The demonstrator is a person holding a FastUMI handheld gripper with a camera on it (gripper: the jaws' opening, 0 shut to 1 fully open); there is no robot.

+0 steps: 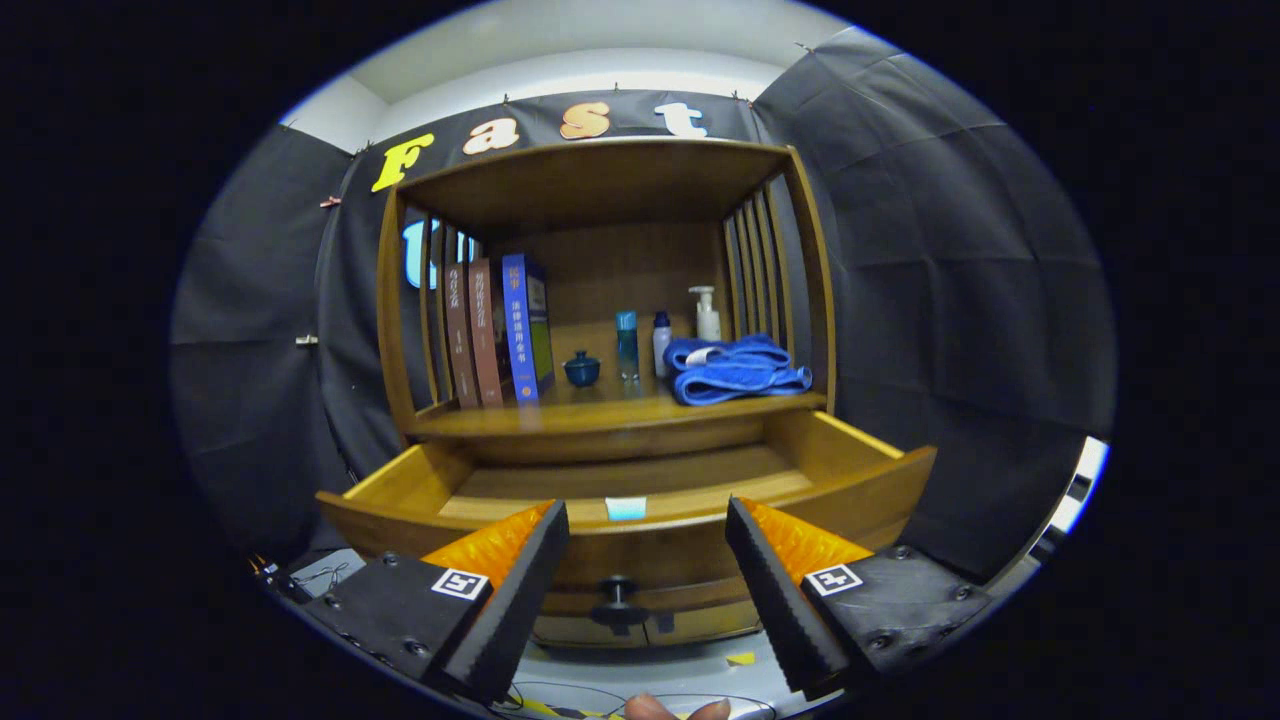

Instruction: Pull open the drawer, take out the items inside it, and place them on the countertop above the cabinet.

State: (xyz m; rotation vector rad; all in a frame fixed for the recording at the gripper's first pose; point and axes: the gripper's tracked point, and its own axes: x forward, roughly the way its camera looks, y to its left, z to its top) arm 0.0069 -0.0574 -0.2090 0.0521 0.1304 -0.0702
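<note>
Gripper view: the gripper (pixel 647 520) is spread wide and holds nothing, the pulled-out drawer (pixel 640 500) lies between and beyond its fingers, and a folded blue cloth (pixel 738 370) rests on the countertop (pixel 560 412) at 1 o'clock.

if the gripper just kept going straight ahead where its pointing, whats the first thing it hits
Most likely the pulled-out drawer: its front panel and dark knob sit between the open gripper fingers, just ahead. Depth is hard to judge; aimed slightly higher, it would pass over the front edge into the drawer.
</note>
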